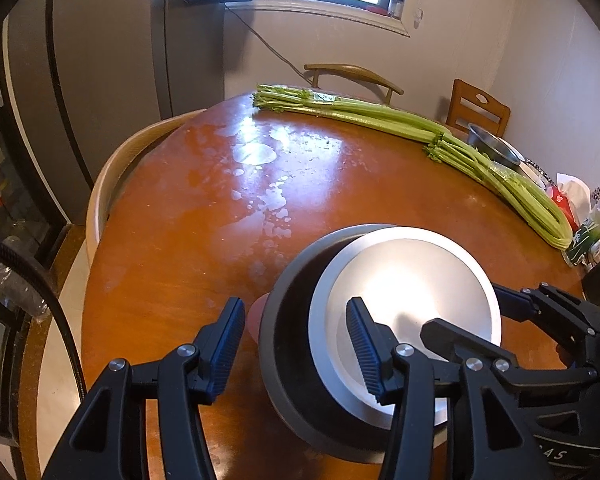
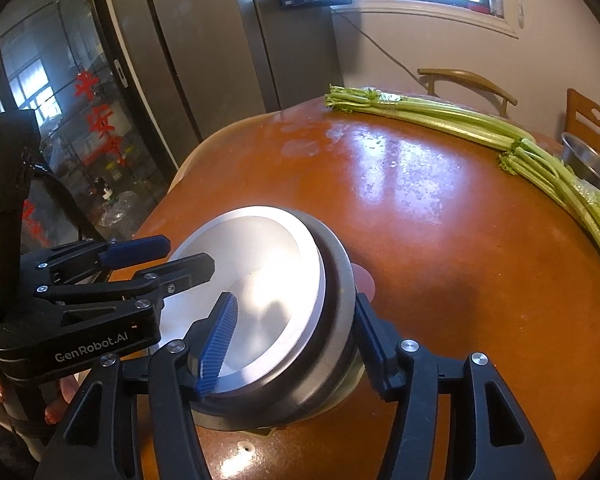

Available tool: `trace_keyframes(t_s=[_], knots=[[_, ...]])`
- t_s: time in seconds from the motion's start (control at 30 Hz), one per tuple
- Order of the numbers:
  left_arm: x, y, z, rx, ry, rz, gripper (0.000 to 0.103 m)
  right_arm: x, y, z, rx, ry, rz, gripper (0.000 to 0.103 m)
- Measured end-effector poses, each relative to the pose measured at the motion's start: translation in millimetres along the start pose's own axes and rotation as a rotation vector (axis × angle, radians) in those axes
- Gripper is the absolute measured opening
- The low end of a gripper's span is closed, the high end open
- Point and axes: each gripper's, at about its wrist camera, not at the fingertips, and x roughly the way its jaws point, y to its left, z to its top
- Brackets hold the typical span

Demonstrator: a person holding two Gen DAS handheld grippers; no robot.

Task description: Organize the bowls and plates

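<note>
Both grippers (image 1: pixel 296 346) (image 2: pixel 292 336) straddle the steel bowl's (image 2: pixel 260 264) rim, pads parted — table (image 2: pixel 440 240) beyond lies bare.

Brushed metal bowls (image 1: pixel 412 280), glossy wooden table (image 1: pixel 180 240), ribbed fingers (image 1: pixel 228 344)

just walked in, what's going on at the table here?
A person is working both handheld grippers on a stack of metal bowls on the wooden table: a silver one nested in a darker one. The left gripper straddles the stack's left rim; the right gripper straddles its right rim. Whether either pair of pads is pressing is unclear. Celery and another steel bowl lie at the far edge, untouched.
</note>
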Motion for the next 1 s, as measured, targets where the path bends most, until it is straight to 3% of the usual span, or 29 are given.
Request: trace_keyframes(t_s=[0.4, 1.0], knots=[[-44, -14, -15, 0.028, -0.091, 0.033, 0.053, -39, 13, -9, -0.059, -0.101, -0.02, 0.063], [-101, -42, -72, 0.04, -0.155, 0.051, 0.053, -94, 24, -63, -0.061, -0.169, -0.055, 0.072]])
